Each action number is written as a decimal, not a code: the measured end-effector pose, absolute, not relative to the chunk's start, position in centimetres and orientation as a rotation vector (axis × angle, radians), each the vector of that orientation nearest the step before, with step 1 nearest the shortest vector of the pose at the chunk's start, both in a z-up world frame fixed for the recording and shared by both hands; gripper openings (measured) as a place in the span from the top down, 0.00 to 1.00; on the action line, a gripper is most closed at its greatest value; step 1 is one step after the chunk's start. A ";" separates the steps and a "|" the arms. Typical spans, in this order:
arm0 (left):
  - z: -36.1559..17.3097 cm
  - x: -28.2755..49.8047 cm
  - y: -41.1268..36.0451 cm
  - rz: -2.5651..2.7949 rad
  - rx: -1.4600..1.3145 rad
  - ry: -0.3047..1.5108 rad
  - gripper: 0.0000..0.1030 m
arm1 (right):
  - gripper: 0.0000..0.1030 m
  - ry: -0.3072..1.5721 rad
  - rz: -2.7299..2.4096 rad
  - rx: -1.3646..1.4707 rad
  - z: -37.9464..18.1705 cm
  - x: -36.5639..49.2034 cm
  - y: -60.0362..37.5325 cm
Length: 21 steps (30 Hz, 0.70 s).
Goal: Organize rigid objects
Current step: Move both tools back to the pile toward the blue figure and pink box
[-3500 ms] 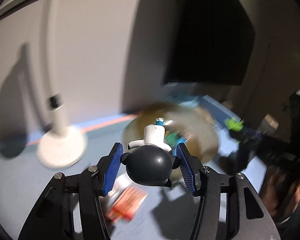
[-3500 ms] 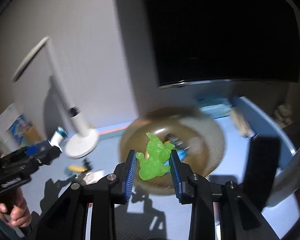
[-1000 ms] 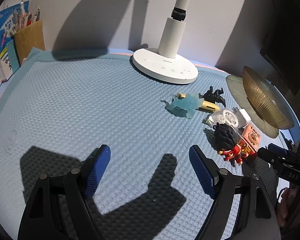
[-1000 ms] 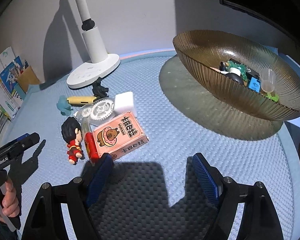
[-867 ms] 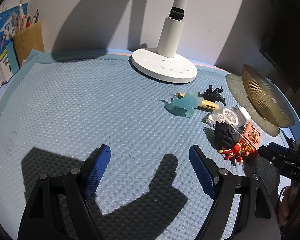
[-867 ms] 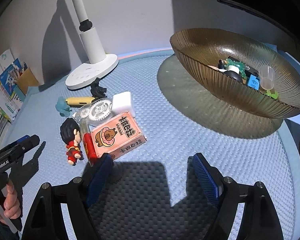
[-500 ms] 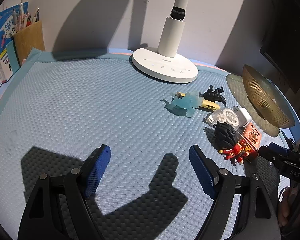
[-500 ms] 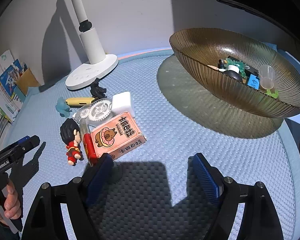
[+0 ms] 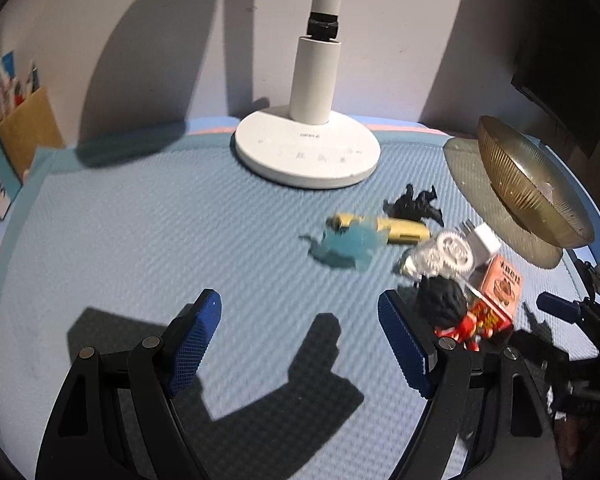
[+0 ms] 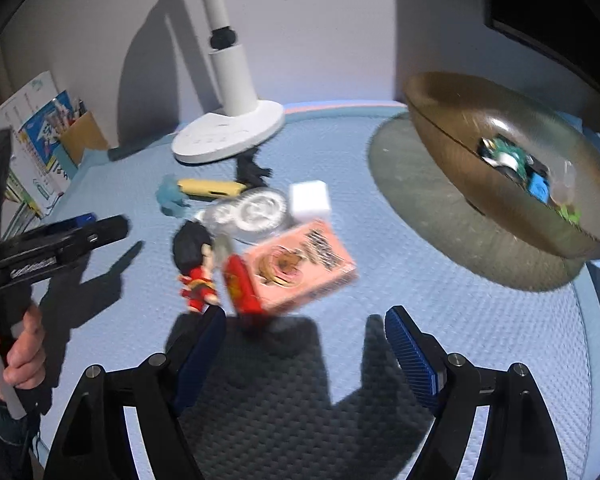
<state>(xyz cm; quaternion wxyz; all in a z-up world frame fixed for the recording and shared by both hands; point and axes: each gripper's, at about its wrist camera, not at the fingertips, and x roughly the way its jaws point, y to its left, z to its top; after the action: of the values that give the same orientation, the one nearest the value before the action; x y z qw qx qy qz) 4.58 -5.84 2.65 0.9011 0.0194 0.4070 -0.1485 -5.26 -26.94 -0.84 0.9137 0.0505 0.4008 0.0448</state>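
A cluster of small objects lies on the blue mat: a pink box, a red-suited figurine with black hair, clear gears, a white cube, a yellow tube, a pale blue toy and a black figure. The brown ribbed bowl holds several small items. My left gripper is open and empty, left of the cluster. My right gripper is open and empty, just in front of the pink box.
A white lamp base stands at the back of the mat, behind the cluster. A cardboard pen holder and books stand at the far left. A dark monitor is behind the bowl.
Both grippers, which earlier held a black-and-white figure and a green toy, are open and empty. In the last second both have moved closer to the object cluster.
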 end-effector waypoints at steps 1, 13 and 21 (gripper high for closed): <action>2.6 5.0 -6.0 -0.312 0.043 0.846 0.23 | 0.21 0.825 0.088 0.100 -0.8 -5.0 -26.5; 2.1 6.8 -7.7 -0.347 0.069 0.863 0.23 | 0.21 0.852 0.017 0.286 -0.9 -3.5 -29.1; 1.9 7.9 -6.8 -0.334 0.022 0.857 0.23 | 0.21 0.911 -0.085 0.330 -1.3 0.2 -28.1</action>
<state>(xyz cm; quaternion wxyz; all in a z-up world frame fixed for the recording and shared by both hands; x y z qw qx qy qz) 7.93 -6.83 1.89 0.8960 0.0108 0.4136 -0.1610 0.22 -28.07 -1.29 0.8841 0.1587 0.4377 -0.0408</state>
